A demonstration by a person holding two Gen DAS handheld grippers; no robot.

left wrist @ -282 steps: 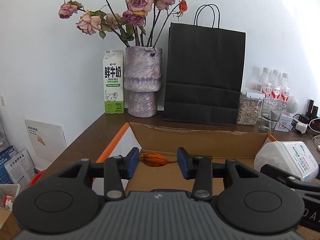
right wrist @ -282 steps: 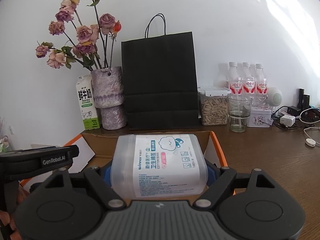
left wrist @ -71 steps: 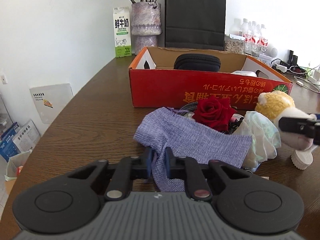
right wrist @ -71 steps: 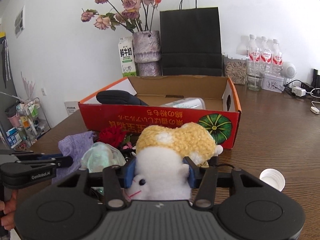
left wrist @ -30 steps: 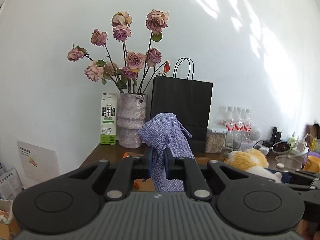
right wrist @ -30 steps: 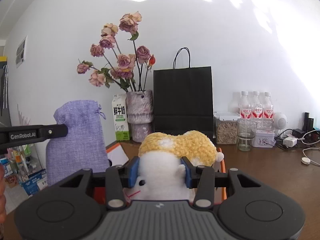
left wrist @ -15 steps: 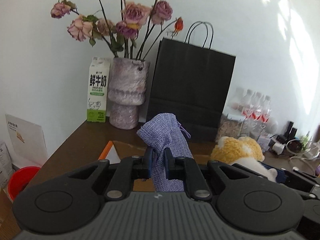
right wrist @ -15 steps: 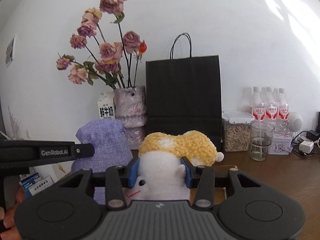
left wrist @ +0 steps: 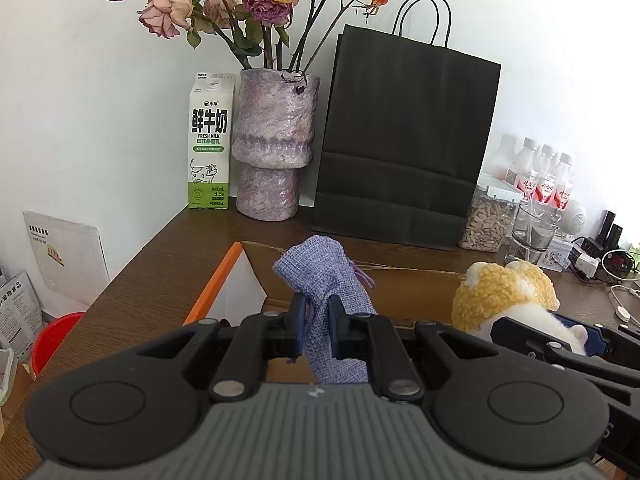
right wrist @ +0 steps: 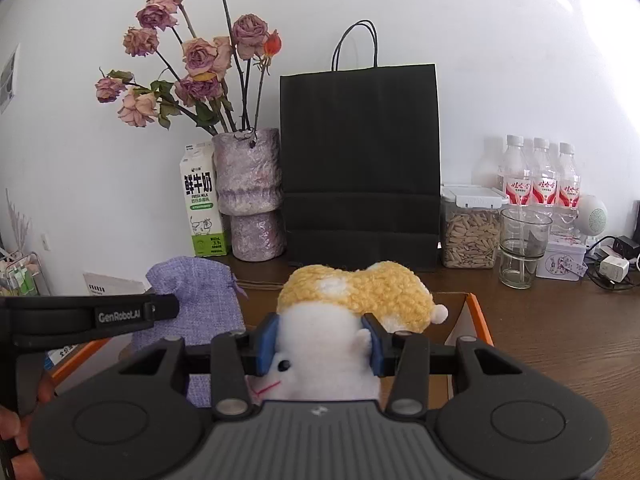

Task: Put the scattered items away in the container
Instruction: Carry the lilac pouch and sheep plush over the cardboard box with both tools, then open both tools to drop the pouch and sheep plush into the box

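Nearest in the left wrist view, the left tongs (left wrist: 316, 326) are pinched nearly shut on the lilac drawstring pouch (left wrist: 326, 280), which stands up between the blue pads and hangs over the open cardboard box (left wrist: 224, 280) with its orange edge. Just to the right, the right tongs (right wrist: 320, 338) are clamped about half open on the white body of a plush toy with a yellow woolly back (right wrist: 360, 292), which is also held above the box, close beside the pouch but not visibly touching it. A person's fingers (right wrist: 12, 420) show at the left edge of the right wrist view, on the left tool's handle.

Judging by this, both items are at the drop-off stage: lifted clear and poised over the container, neither yet released. The box floor is mostly hidden by the tools, so what already lies inside cannot be told from here, nor what is left on the surface (left wrist: 160, 264) in front of it.

Beyond the box stand a milk carton (left wrist: 210, 140), a mottled vase of dried roses (left wrist: 276, 148), a black paper bag (left wrist: 404, 140), a jar of seeds (right wrist: 472, 228), a glass (right wrist: 524, 248) and water bottles (right wrist: 540, 176).

Compared with a couple of seconds ago, when pouch and toy were gripped down on the surface before the red box front, amid a red rose and other clutter, both have been carried up and forward and are now lower over the box opening than a second ago.
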